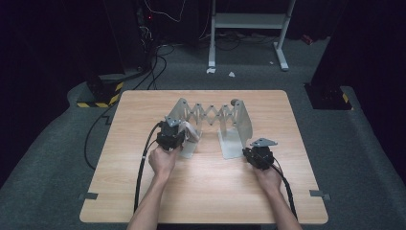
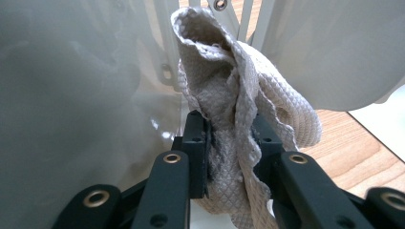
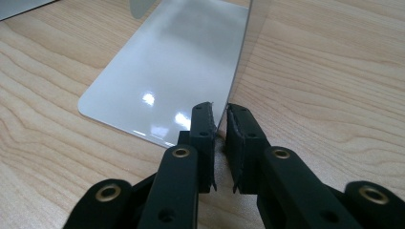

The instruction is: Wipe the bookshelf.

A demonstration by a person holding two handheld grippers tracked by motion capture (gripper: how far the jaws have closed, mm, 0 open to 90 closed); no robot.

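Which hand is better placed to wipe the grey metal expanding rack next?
Left: the left gripper grips the beige waffle-weave cloth against the rack; the right gripper clamps its end plate.

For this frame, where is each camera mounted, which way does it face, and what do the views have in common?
High view: fixed above the person's side, looking forward and down on the wooden table; both forearms, left gripper and right gripper show.
Left gripper view: rides the left gripper, looking along its black jaws, shut on a grey cloth against the metal rack.
Right gripper view: rides the right gripper, looking along its jaws, which clamp the rack's upright end plate.
Shared: all three see the rack; the high view also shows the cloth.
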